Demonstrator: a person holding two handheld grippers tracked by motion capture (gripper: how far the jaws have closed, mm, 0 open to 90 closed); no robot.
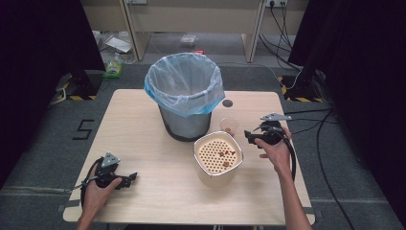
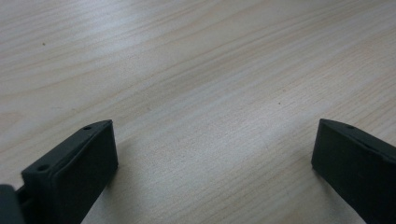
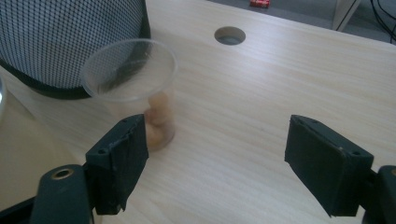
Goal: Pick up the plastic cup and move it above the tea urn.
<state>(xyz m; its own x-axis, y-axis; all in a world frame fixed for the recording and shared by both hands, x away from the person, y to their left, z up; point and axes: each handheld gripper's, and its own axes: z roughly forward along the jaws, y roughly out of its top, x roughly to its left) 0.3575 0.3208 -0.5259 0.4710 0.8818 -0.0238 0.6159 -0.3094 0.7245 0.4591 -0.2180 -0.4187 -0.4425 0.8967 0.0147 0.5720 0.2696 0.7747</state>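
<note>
Both grippers stand wide open and hold nothing: the right gripper [image 3: 217, 163] hovers just right of the plastic cup [image 3: 135, 88], seemingly holding nuts; the left gripper [image 2: 210, 158] rests near-left on the table [image 1: 143, 139].

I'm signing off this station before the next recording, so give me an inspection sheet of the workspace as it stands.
Surface: light wooden table, with a round hole near the far edge.
Job's things: clear plastic cup upright with pale lumps inside; cream perforated container with a few brown bits on its top; mesh waste bin lined with a blue bag.
Clutter: nothing seen on the table.
Grippers: left gripper open, low over bare wood; right gripper open, close to the cup, not touching it.
Cables: black cables trail over the floor at right.
Surroundings: grey floor, green bottle, dark curtains.
</note>
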